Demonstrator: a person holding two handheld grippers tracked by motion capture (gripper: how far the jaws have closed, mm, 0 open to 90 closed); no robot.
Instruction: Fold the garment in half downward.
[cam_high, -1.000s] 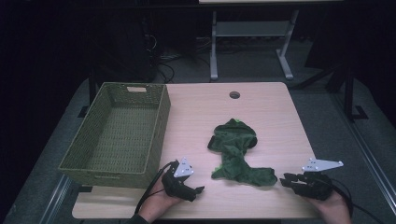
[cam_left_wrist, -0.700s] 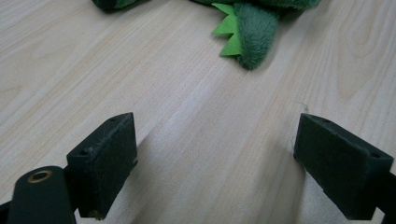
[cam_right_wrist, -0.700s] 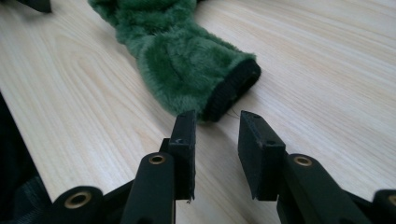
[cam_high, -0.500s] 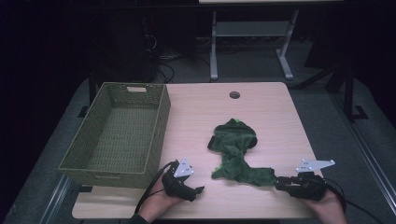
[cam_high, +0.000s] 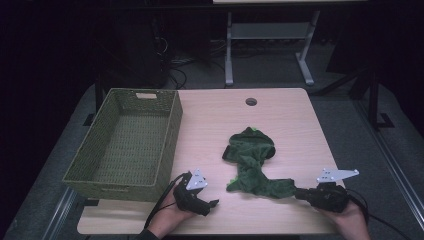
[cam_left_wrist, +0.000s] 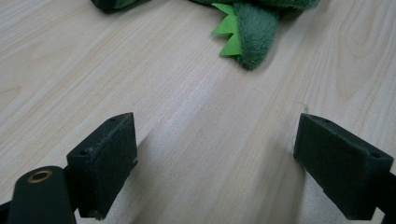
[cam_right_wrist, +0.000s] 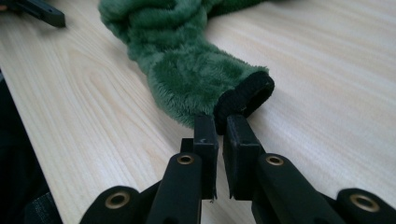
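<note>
- Dark room all round, with a pale wooden table (cam_high: 280, 125) under the high view; a woven green basket (cam_high: 127, 145) stands on its left part.
- From above, a green plush garment (cam_high: 252, 162) lies right of the basket, its long axis running from the hooded end at the far middle to a sleeve stretched towards the near right corner.
- There the right gripper (cam_high: 301, 193) meets that sleeve's tip; the left gripper (cam_high: 214, 203) rests well apart, near the basket's front.
- Left gripper view: jaws spread wide over bare wood, light-green spikes (cam_left_wrist: 228, 35) ahead.
- Right gripper view: jaws have just been closing and now pinch the black cuff (cam_right_wrist: 245, 97), the sleeve leading away up-left.
</note>
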